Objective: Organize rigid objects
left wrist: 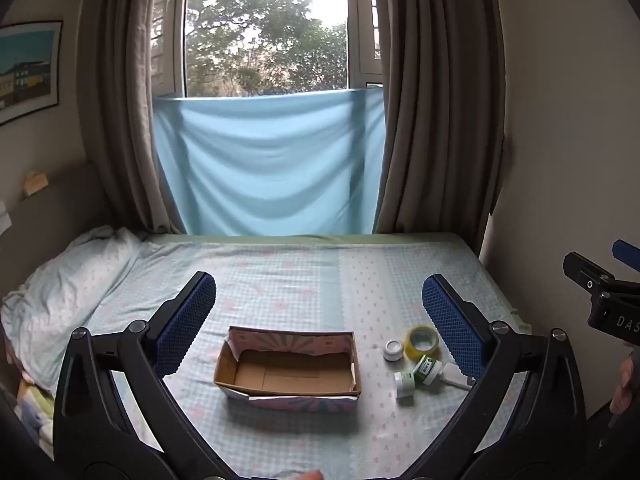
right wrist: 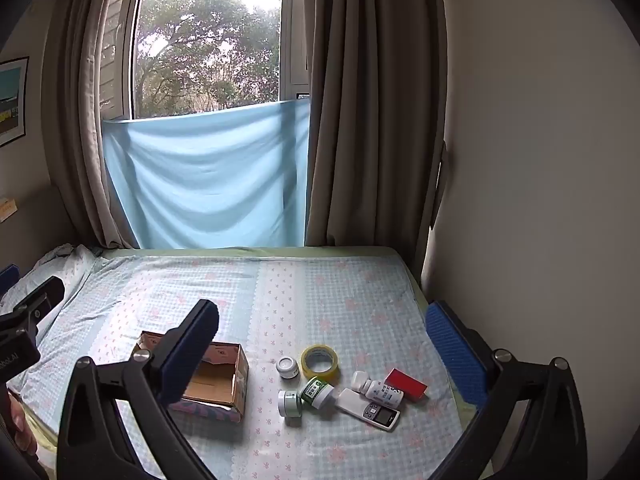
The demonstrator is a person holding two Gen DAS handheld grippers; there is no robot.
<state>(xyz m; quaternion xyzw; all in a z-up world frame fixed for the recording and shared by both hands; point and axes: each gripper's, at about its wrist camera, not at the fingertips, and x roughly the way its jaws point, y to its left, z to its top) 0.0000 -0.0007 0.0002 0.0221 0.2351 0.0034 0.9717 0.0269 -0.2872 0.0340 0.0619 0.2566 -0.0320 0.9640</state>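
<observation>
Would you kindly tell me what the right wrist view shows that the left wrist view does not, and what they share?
Only the right wrist view shows the red block, the white bottle and the whole remote control; in the left view the finger hides these. Only the left wrist view shows the whole bare floor of the cardboard box, which holds nothing. Both show the tape roll, the green bottle, two small white jars and the bed. Both tools, left and right, stand open, holding nothing.
</observation>
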